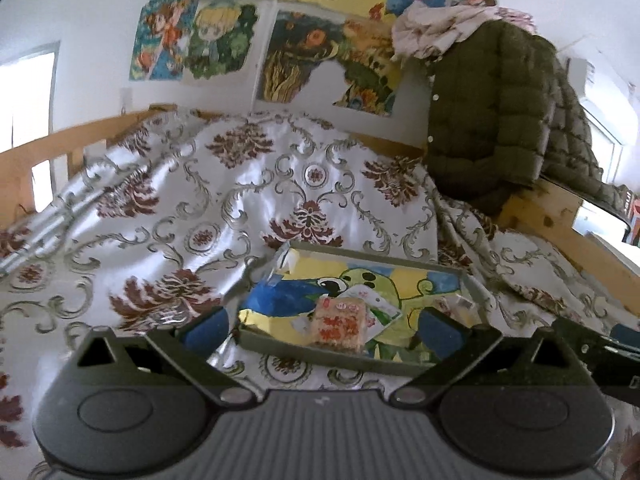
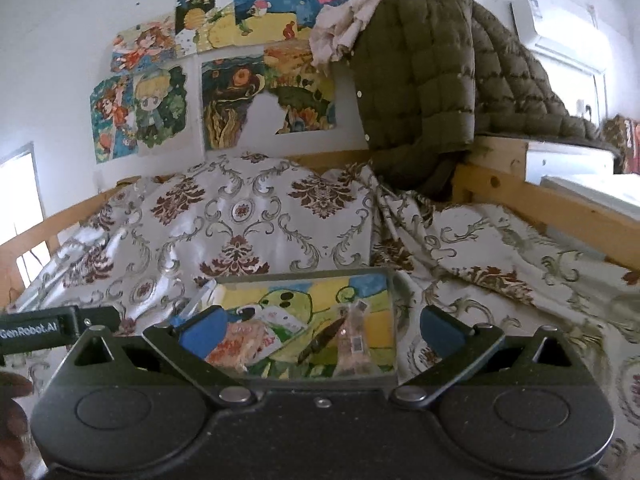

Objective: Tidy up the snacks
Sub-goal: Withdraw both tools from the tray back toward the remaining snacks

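Your left tool (image 1: 324, 326) is spread wide and holds nothing. Your right tool (image 2: 320, 328) is spread wide and empty too. Both point a little downward at the tray (image 1: 360, 262) on the bed (image 1: 160, 200). The snack packs (image 1: 340, 326) lie inside the tray, just past the tool tips.

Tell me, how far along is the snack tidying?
Looks nearly done: the orange snack pack, a white packet and a clear-wrapped snack already lie in the painted tray. Left gripper and right gripper are open and empty. No loose snacks show on the bedspread.
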{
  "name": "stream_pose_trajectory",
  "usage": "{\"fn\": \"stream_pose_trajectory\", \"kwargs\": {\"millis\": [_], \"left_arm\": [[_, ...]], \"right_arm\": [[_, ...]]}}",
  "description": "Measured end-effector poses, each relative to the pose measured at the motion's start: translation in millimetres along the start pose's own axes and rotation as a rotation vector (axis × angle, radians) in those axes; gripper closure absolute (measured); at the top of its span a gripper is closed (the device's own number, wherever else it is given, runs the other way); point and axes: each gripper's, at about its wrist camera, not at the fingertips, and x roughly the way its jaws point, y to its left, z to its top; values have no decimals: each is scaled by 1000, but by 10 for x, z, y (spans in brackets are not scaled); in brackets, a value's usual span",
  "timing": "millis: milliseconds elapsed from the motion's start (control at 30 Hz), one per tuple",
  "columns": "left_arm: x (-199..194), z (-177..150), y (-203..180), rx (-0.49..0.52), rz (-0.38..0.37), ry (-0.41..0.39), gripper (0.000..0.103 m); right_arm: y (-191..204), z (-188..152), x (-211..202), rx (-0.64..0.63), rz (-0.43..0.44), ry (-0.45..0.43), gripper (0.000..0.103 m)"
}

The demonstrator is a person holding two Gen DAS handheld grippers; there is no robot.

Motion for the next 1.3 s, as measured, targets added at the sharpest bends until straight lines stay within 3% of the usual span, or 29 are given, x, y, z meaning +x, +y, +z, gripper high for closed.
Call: {"fn": "stream_pose_trajectory", "kwargs": {"millis": [333,633,900,1300], "left_arm": [[-627,-324,183,24,12,-13,0],[-1013,-620,328,92,74,-19,0],[-1208,-851,431,88,92,28,0],[-1385,-1092,560,75,96,164,0]], "right_arm": [[200,-264,-588,-67,-34,-32,1],[199,-546,-843,-19,-68,49,1],[331,-776,-1076,-65,-90,77,1],[577,-1069,-1317,-144,-101,157,1]]}}
